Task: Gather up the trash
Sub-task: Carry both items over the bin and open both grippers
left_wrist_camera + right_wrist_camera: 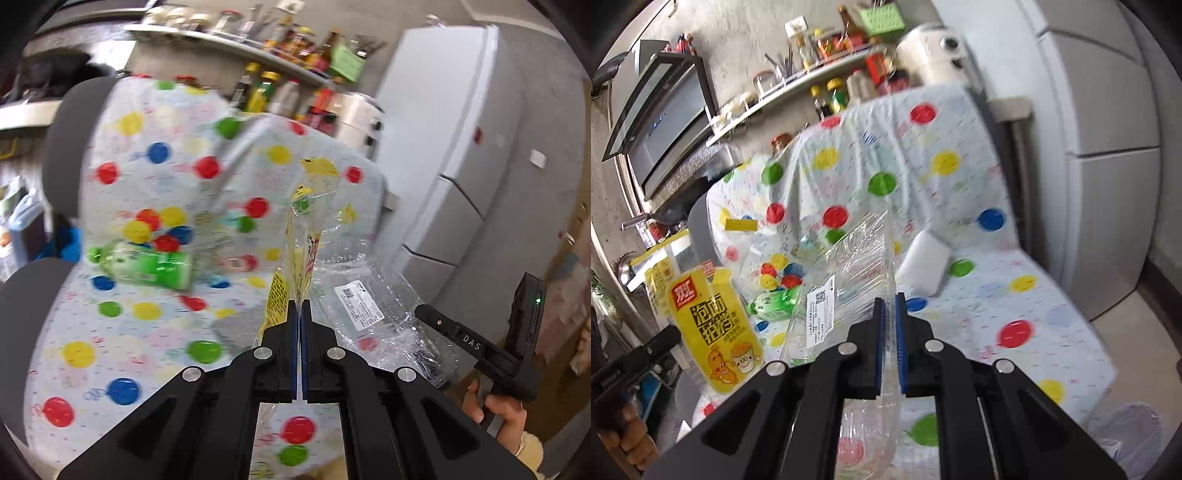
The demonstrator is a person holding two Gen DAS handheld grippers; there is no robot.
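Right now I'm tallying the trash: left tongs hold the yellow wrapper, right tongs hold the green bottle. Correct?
Not quite. The right tongs are shut on clear plastic packaging; the right wrist view shows the green bottle lying on the dotted cover. The left tongs hold the yellow wrapper.

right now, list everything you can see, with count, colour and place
wrapper: 1, yellow, in left gripper
clear bag: 1, transparent with white label, in right gripper
bottle: 1, green, lying on chair seat
white block: 1, on seat
yellow piece: 1, by chair back
cover: 1, white with coloured dots, over chair
fridge: 1, grey-white, right of chair
shelf: 1, on wall, many bottles and jars
left gripper: 1, black, shut on wrapper
right gripper: 1, black, shut on clear bag
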